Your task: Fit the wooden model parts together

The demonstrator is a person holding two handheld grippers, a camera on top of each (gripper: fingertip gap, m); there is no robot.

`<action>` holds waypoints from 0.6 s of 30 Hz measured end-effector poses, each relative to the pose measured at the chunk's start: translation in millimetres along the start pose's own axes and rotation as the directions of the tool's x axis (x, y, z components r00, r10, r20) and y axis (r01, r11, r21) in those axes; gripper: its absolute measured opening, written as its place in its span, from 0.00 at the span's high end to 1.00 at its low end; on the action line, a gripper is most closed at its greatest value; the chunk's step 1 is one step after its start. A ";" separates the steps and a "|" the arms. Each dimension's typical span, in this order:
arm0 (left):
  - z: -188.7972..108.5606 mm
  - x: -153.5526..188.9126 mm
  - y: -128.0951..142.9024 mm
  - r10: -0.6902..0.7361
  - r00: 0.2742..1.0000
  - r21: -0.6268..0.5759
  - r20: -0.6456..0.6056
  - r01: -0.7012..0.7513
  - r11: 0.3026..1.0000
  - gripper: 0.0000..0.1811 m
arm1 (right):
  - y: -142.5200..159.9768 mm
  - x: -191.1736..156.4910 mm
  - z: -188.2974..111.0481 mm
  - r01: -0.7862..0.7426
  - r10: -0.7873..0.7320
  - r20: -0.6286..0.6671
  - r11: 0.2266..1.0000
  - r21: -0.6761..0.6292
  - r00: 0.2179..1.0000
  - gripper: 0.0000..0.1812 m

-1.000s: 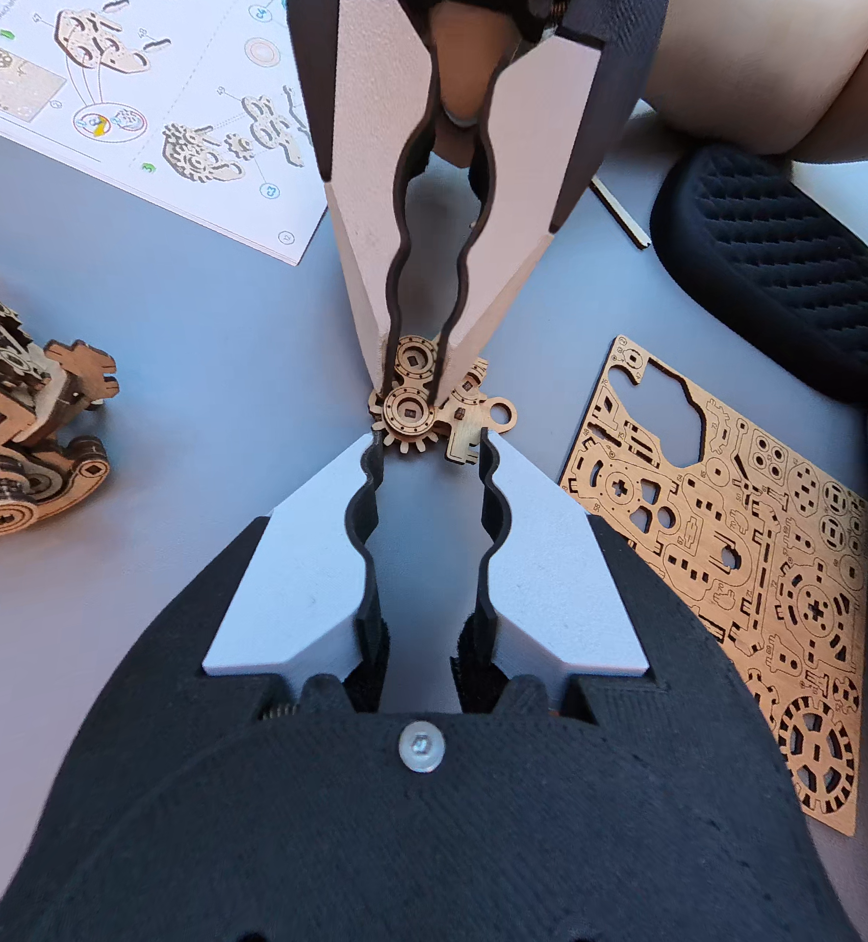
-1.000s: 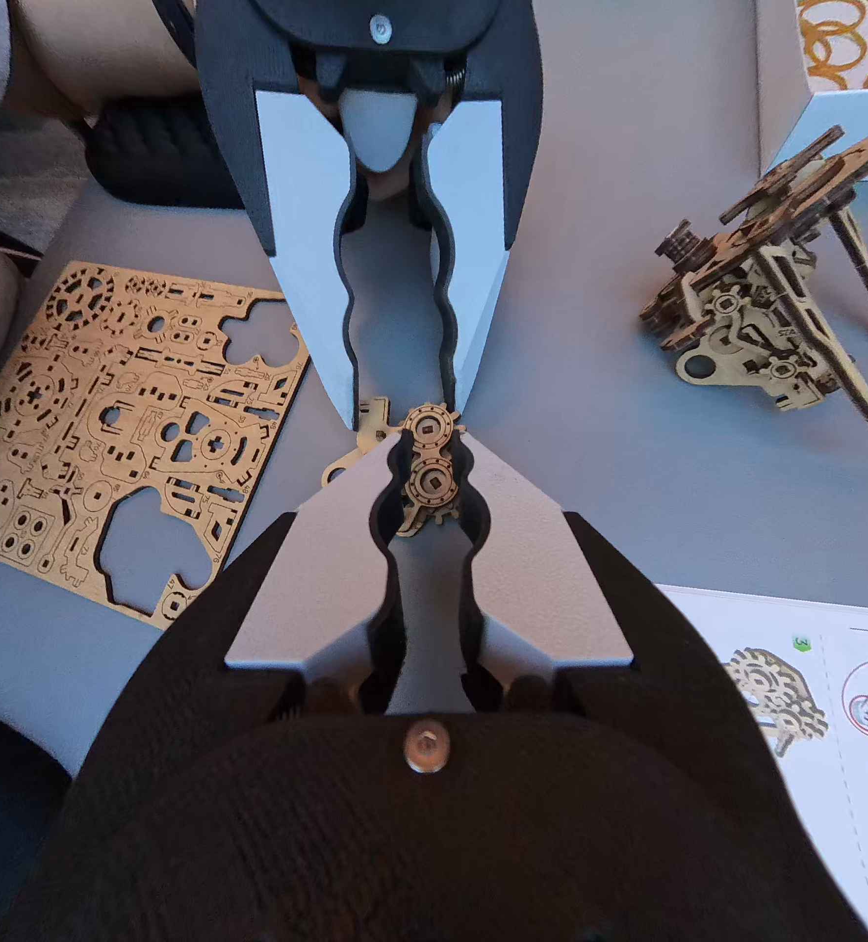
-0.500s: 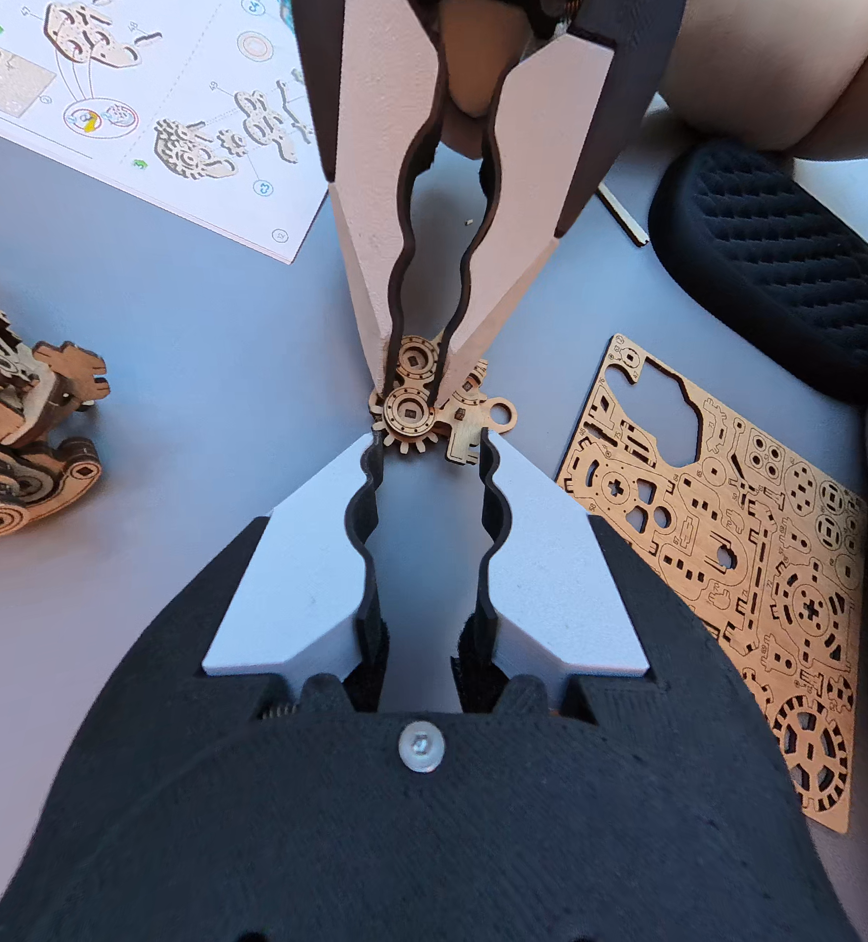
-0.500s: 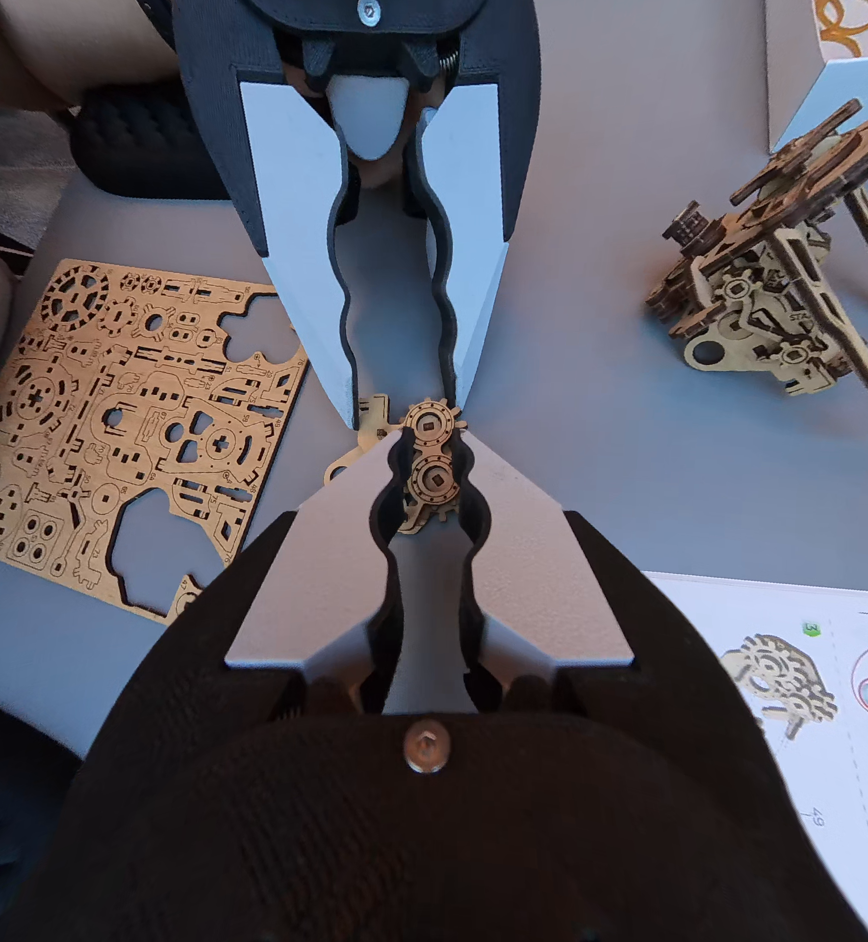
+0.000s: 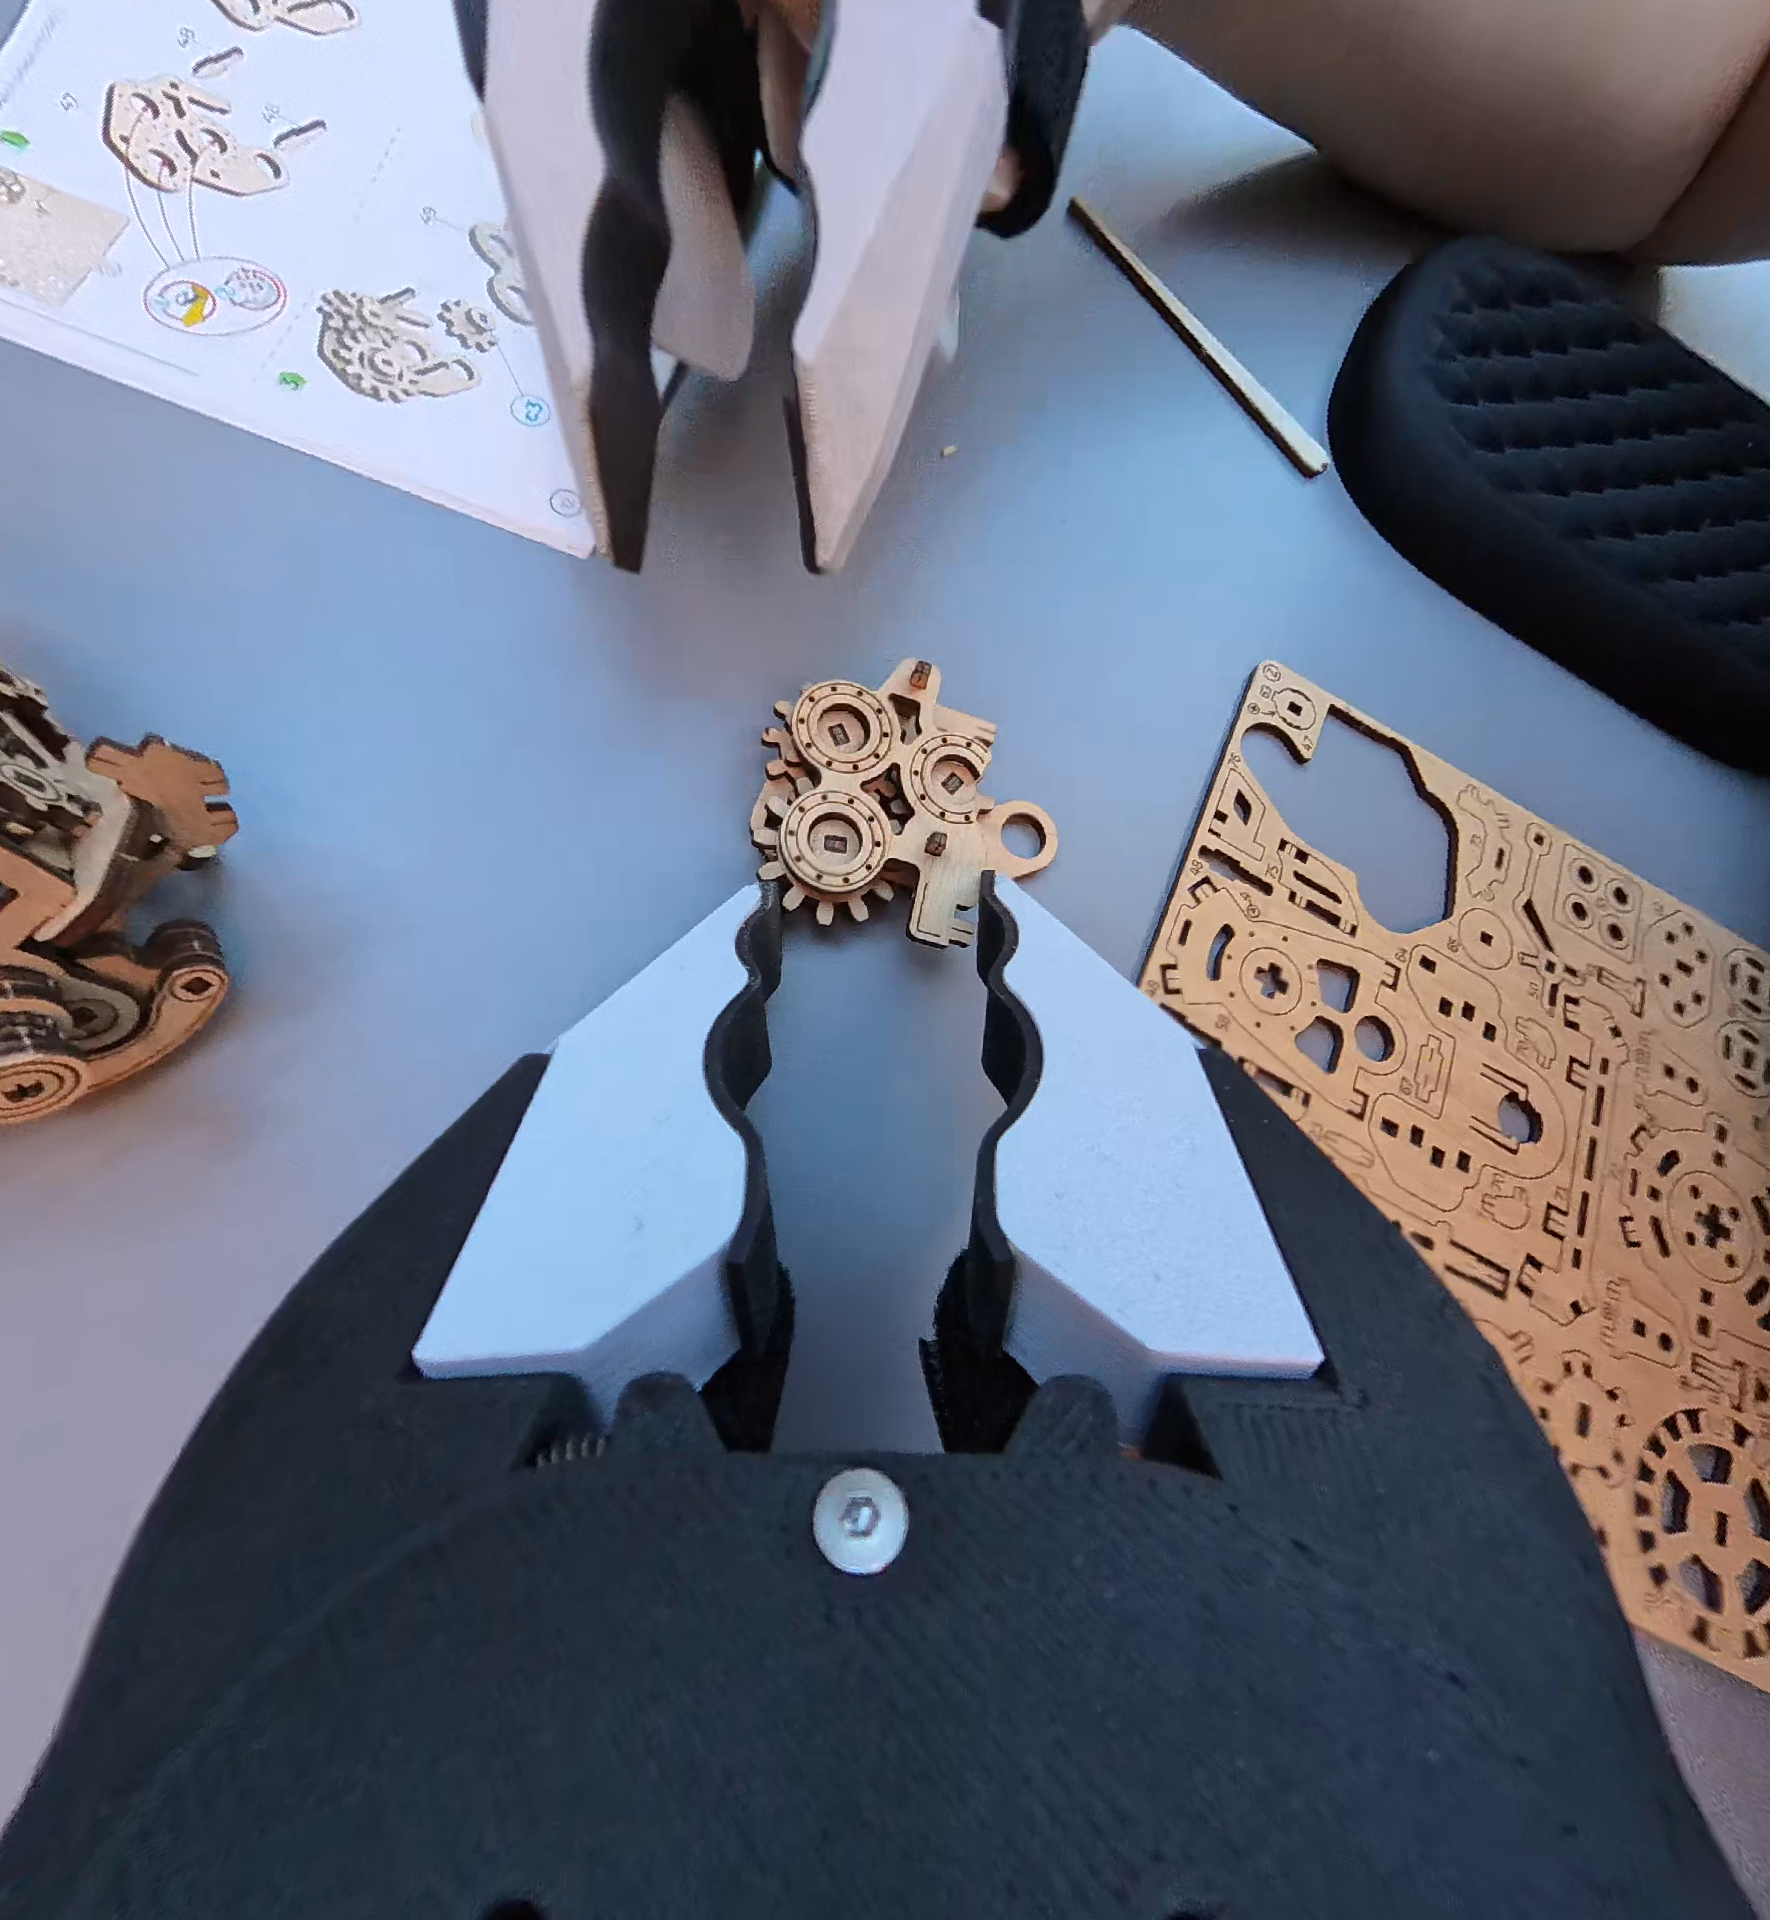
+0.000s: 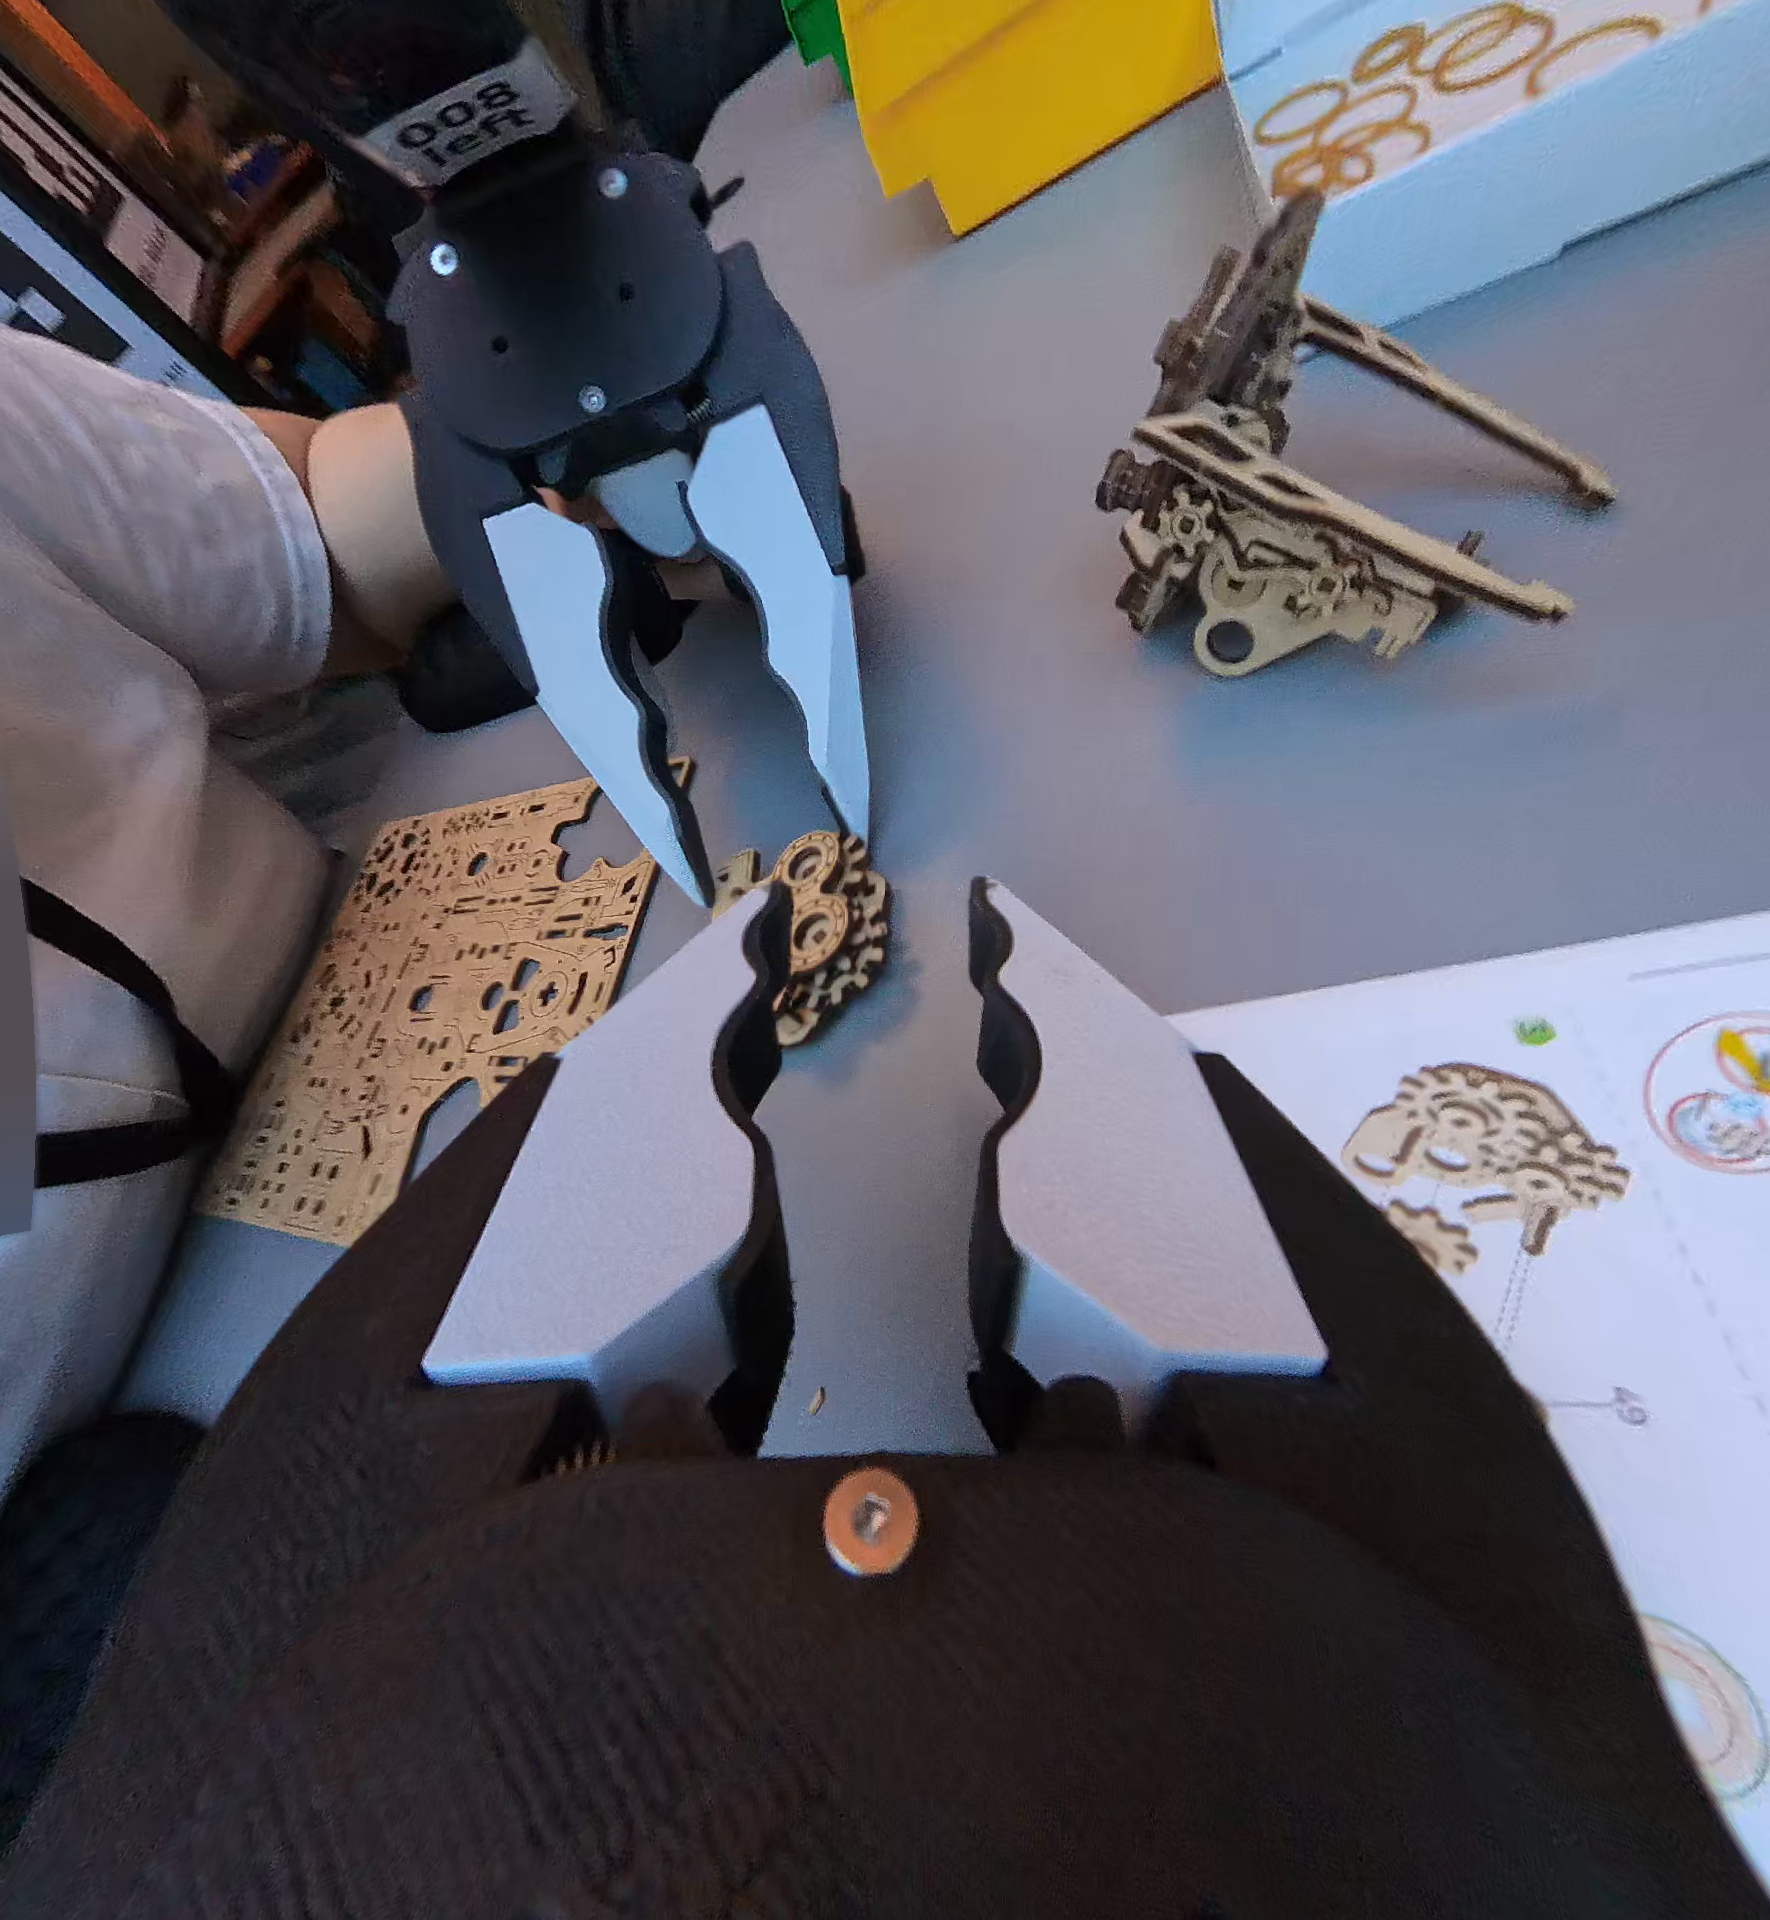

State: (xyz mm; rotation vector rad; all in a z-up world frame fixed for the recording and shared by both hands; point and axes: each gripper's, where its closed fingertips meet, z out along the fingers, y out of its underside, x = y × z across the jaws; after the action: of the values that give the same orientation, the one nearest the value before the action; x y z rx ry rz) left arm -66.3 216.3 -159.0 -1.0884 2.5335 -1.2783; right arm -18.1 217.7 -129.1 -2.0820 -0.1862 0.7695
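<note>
Gear cluster lies flat on grey table, three ringed gears stacked on a toothed plate w/ a small loop at its R side. L gripper sits right at its near edge: jaws part open, tips spread about as wide as the cluster, one tip by the lower gear's teeth, other by the tab under the loop; can't tell if they touch, nothing clamped. R gripper hangs above table beyond the cluster, apart from it, jaws open w/ a clear gap, empty. In R wrist view the cluster sits just off the R gripper's left fingertip, w/ L gripper pointing down at its far side. Cut-out sheet lies flat just R of the cluster in L view. Half-built model stands well to the L. Instruction sheet lies far L, partly under R gripper. Thin wood stick lies near a black pad. Yellow box and white box at table's far side.
</note>
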 end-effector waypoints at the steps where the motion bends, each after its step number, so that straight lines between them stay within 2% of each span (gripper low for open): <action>1: -0.3 -1.0 -0.5 0.031 0.999 -0.001 0.019 -0.031 1.000 0.80 | 3.6 0.7 0.1 -0.045 0.045 0.021 0.999 -0.009 0.999 0.81; 5: -1.6 -4.2 -2.1 0.174 0.979 -0.022 0.107 -0.172 0.985 0.80 | 14.8 1.7 5.7 -0.146 0.149 0.038 0.987 -0.073 0.988 0.78; 7: -1.3 -4.9 -2.5 0.224 0.965 -0.035 0.139 -0.221 0.975 0.80 | 10.9 -2.0 6.1 -0.212 0.216 0.073 0.975 -0.060 0.974 0.78; 12: 0.3 -7.4 -2.4 0.219 0.963 -0.038 0.157 -0.216 0.976 0.80 | 7.5 -15.6 10.4 -0.388 0.396 0.175 0.918 -0.081 0.901 0.76; 15: -0.6 -9.3 -3.3 0.202 0.966 -0.028 0.161 -0.201 0.979 0.80 | 1.7 -15.3 11.9 -0.447 0.452 0.147 0.892 -0.067 0.880 0.76; 18: -1.8 -12.5 -5.0 0.186 0.967 -0.017 0.174 -0.186 0.982 0.80 | 7.1 -8.9 16.5 -0.439 0.442 0.018 0.894 -0.096 0.897 0.76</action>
State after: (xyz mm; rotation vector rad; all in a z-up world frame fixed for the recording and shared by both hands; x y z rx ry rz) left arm -54.9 223.5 -156.9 -0.8947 2.4380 -1.0837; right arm -36.0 221.3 -137.6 -2.2252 0.2475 1.0899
